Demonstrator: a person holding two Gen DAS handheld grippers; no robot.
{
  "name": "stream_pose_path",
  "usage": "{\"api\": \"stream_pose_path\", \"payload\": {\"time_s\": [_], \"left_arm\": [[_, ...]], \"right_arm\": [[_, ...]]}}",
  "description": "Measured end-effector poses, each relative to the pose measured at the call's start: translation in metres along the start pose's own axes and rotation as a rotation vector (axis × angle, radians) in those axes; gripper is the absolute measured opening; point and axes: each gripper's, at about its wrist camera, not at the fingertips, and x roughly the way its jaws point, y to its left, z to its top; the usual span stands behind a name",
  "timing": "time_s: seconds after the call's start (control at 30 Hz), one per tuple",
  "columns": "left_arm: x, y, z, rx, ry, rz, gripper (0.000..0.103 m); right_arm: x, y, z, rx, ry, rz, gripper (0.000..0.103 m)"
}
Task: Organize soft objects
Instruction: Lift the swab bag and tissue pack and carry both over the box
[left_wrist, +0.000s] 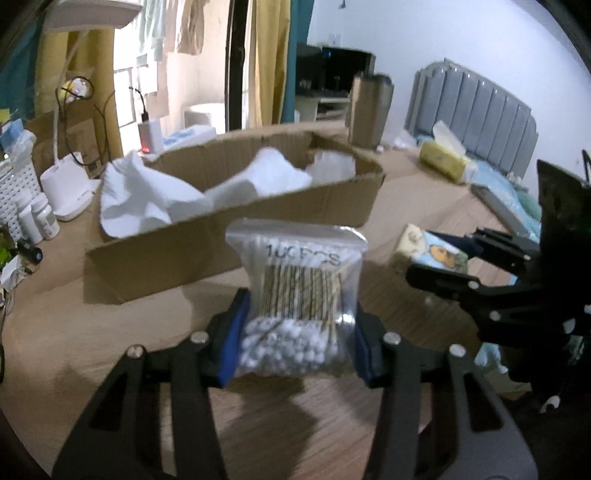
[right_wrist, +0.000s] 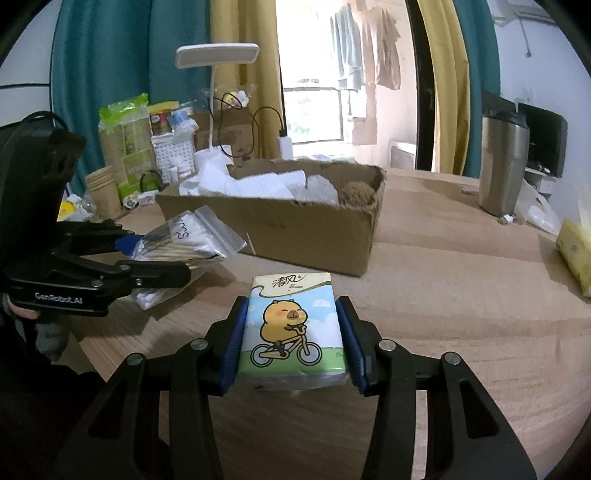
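While both fingers pinch cotton-swab bag (left_wrist: 301, 306) and tissue pack (right_wrist: 293, 328), cardboard box (left_wrist: 236, 236) lies ahead, nearer left gripper (left_wrist: 295, 350).

Both wrist cameras looked forward and down, close over the table (right_wrist: 461, 295), sharing the far cardboard box (left_wrist: 236, 240), each catching the other gripper.

A: What does the right claw (right_wrist: 293, 341) have?
B: A tissue pack (right_wrist: 291, 328) with a cartoon animal on a bicycle, pressed between both blue pads (right_wrist: 233, 345), just above the wooden worktop (right_wrist: 461, 314)

A: And on the left?
B: The left claw (right_wrist: 147, 254) grips a clear bag of cotton swabs (right_wrist: 192, 236), lifted off the worktop

A: Behind them?
B: An open cardboard box (right_wrist: 295, 229) holding white soft things and something brown; a steel tumbler (right_wrist: 504, 166) stands well to its right
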Motion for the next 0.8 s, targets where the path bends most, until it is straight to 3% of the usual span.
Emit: {"api": "stream_pose_path", "payload": {"time_s": [0.27,0.8], "left_arm": [[-0.024,0.012,0.000,-0.033,-0.075,-0.035,0.050],[-0.050,0.028,0.011,-0.078,-0.176,-0.037,0.050]], "right_arm": [[-0.001,0.010,0.014,-0.030,-0.012,-0.006,0.050],[-0.005,0.017,0.041,-0.076,-0.073,-0.021,0.050]]}}
